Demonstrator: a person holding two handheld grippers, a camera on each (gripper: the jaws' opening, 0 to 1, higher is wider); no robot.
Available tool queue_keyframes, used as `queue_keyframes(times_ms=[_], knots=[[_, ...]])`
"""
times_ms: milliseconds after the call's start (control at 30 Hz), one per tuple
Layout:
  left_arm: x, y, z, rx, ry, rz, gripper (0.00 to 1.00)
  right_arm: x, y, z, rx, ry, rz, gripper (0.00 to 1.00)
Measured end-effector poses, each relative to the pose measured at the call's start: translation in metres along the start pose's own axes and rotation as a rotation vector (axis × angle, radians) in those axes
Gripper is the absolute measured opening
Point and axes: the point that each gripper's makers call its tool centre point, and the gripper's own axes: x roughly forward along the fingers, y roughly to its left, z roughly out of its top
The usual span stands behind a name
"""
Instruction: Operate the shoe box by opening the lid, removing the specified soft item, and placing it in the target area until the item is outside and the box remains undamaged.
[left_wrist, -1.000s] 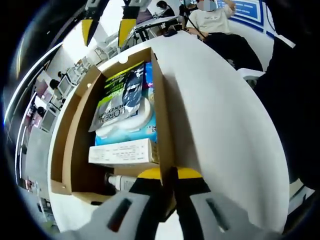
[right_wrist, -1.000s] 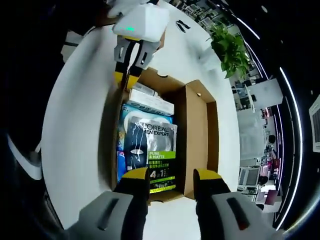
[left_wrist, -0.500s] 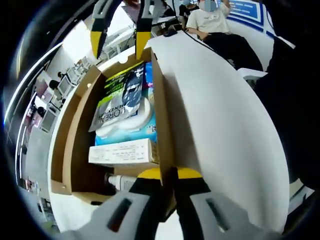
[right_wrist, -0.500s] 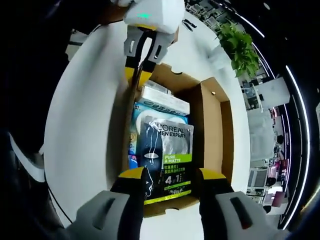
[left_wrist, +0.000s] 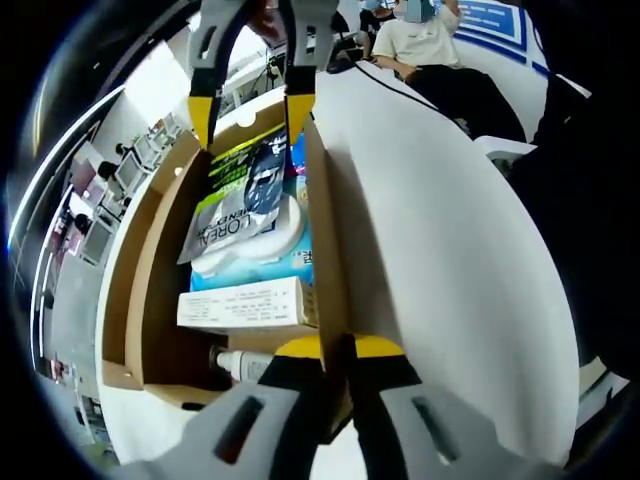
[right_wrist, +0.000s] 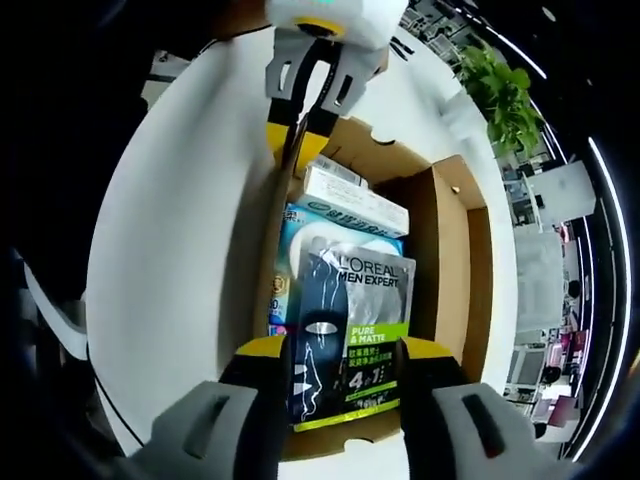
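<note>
Tabletop (left_wrist: 450, 250), white, smooth and round-edged, carries an open brown cardboard shoe box (left_wrist: 135, 300) with matte walls. In the left gripper view, the left gripper (left_wrist: 337, 352) sits at the near end of the box, its yellow-tipped grey jaws closed tight on the thin box wall. Just inside lie a white bottle (left_wrist: 235, 362) on its side, then a flat white carton (left_wrist: 248, 304) with fine print, then a pale blue pack (left_wrist: 255, 262) with a rounded white lid, and on top of that a glossy black-and-green sachet (left_wrist: 245, 190), soft and slightly crumpled, the item to take out; it is inside the box. At the far end the right gripper (left_wrist: 248, 105) reaches down, jaws spread on either side of the sachet's end. The right gripper view shows the same: the right gripper (right_wrist: 344, 352) straddles the sachet (right_wrist: 348, 335), its pads not visibly pressed on it, with the left gripper (right_wrist: 298, 135) pinching the far wall. Beyond the table are a seated person (left_wrist: 425, 40), a leafy green plant (right_wrist: 505, 95) and office desks.
</note>
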Motion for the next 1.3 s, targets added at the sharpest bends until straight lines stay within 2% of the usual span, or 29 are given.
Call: queue_keyframes(times_ms=[433,800,1033,1300], knots=[[0.001,0.000,0.000,0.003,0.000,-0.002,0.06,0.014,-0.005,0.004,-0.007,-0.014,-0.001,0.41],[0.002,0.001,0.001,0.007,0.000,-0.003,0.06,0.025,-0.003,0.008,-0.004,0.005,0.015,0.39],[0.002,0.001,0.001,0.008,0.000,-0.003,0.06,0.029,-0.001,0.005,0.023,0.022,-0.038,0.37],[0.002,0.002,0.001,0.012,0.001,-0.004,0.06,0.026,0.000,0.005,0.076,0.007,-0.098,0.36]])
